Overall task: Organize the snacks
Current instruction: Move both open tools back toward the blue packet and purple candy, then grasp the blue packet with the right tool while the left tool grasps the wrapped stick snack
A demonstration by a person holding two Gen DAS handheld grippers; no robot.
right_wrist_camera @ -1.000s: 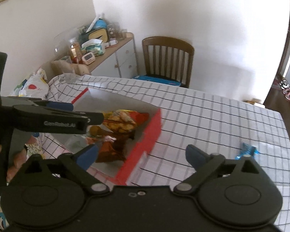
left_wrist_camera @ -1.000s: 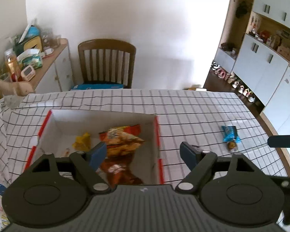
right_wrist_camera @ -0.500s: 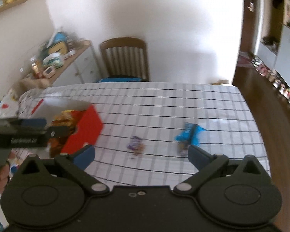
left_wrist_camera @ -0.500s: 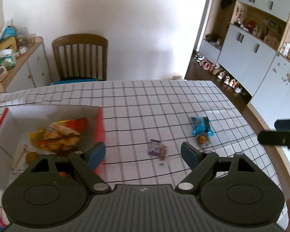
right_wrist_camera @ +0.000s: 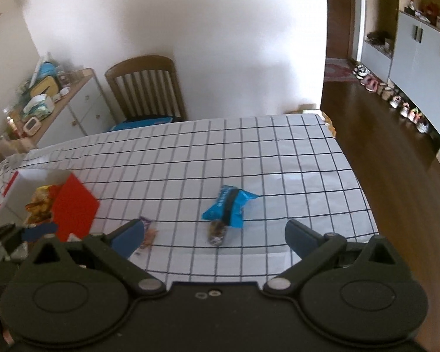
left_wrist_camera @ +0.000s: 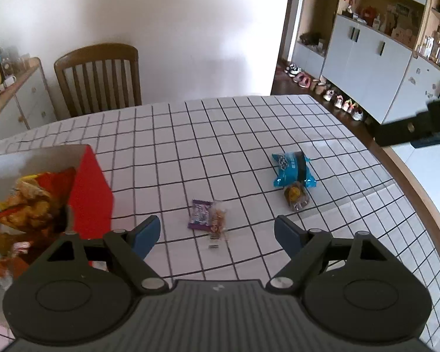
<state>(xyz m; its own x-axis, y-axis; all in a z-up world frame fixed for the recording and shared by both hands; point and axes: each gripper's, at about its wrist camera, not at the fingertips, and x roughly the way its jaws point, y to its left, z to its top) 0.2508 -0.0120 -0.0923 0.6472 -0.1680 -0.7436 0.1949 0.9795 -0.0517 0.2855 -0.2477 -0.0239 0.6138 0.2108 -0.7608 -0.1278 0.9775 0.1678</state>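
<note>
On checked table (left_wrist_camera: 249,135) — four loose snacks: blue packet (left_wrist_camera: 293,169), brown (left_wrist_camera: 296,197), purple (left_wrist_camera: 201,214), clear (left_wrist_camera: 217,223); both tools gaping, empty.

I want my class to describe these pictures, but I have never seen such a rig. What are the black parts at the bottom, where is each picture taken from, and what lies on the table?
A person holds one hand-held gripper in each hand, with a camera on each looking along its fingers. The left hand-held gripper and the right hand-held gripper are both open and hold nothing. On the checked tablecloth lie a blue packet, a small round snack touching it, and a purple packet beside a clear-wrapped snack. The red and white box at the left already holds snack bags.
</note>
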